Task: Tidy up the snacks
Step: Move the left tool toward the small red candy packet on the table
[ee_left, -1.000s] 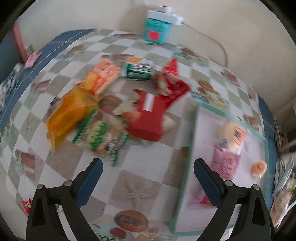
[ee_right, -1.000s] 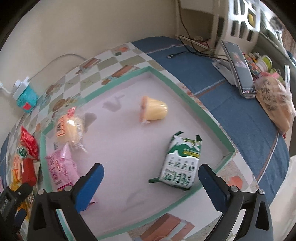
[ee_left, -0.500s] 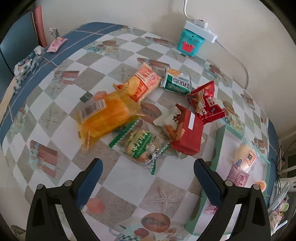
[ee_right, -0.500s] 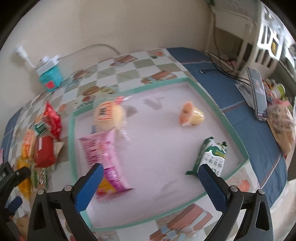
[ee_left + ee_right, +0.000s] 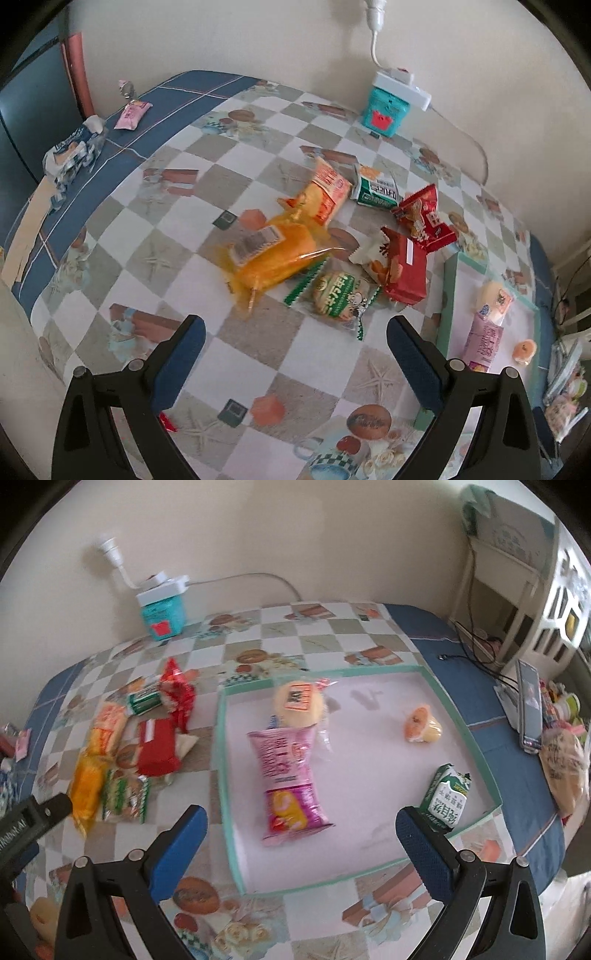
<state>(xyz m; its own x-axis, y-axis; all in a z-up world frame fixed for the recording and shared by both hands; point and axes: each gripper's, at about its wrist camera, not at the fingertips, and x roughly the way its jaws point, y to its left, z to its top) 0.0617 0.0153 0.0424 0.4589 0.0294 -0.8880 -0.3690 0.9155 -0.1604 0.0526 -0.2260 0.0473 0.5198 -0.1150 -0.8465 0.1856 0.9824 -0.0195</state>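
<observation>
Left gripper (image 5: pixel 295 354) empty, jaws wide; green-wrapped round snack (image 5: pixel 338 297) lies just ahead, nearer it than right gripper (image 5: pixel 301 840), also wide apart.

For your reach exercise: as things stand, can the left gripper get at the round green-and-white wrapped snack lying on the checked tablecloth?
Probably yes. The left gripper is open and empty, and the round green-and-white wrapped snack lies just ahead of it, nothing between; only the orange packet crowds one edge.
</observation>
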